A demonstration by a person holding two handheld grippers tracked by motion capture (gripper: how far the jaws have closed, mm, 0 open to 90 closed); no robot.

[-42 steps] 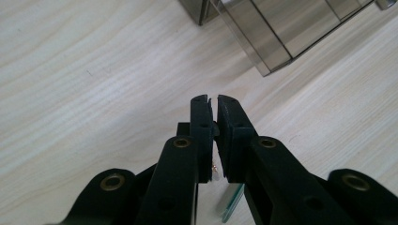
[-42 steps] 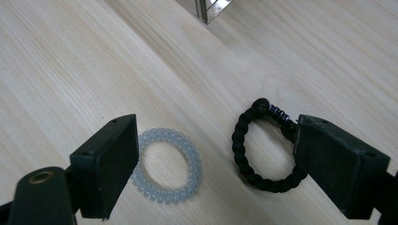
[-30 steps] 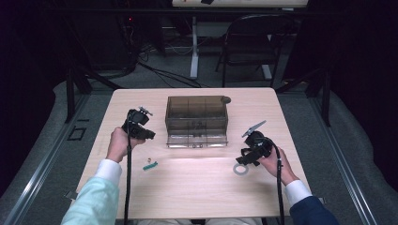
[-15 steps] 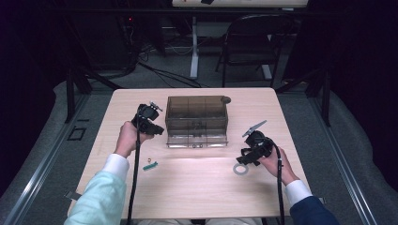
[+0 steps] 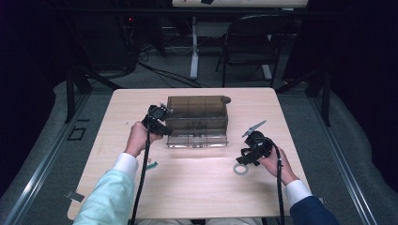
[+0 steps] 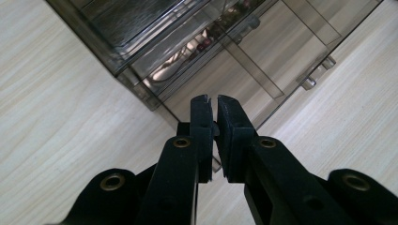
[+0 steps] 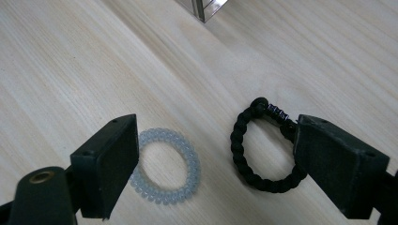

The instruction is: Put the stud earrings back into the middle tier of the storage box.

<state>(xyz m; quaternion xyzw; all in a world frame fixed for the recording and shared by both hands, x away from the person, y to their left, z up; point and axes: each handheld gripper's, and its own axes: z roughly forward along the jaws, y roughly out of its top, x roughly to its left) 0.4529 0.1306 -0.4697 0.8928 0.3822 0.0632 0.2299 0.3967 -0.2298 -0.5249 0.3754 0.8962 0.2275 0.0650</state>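
A smoky clear drawer box [image 5: 197,119] stands mid-table, with small items inside. My left gripper [image 5: 157,121] is at its front left corner; in the left gripper view the gripper [image 6: 213,105] has its jaws pressed together over the open lower drawer [image 6: 244,61], nothing plainly between them. My right gripper [image 5: 253,150] hangs low over the table at the right, wide open [image 7: 217,123]. Between its pads lie a clear spiral hair tie [image 7: 166,166], which touches the left pad, and a black braided bracelet [image 7: 263,145] against the right pad. The hair tie [image 5: 241,168] is a pale ring in the high view.
A small teal item [image 5: 151,165] lies near the person's left sleeve. The drawer box's corner [image 7: 206,7] shows at the top of the right gripper view. A dark chair [image 5: 253,47] stands beyond the table's far edge.
My left gripper has moved right and forward, from the table's left part to the drawer box's front left corner. The right gripper has stayed over the hair tie.
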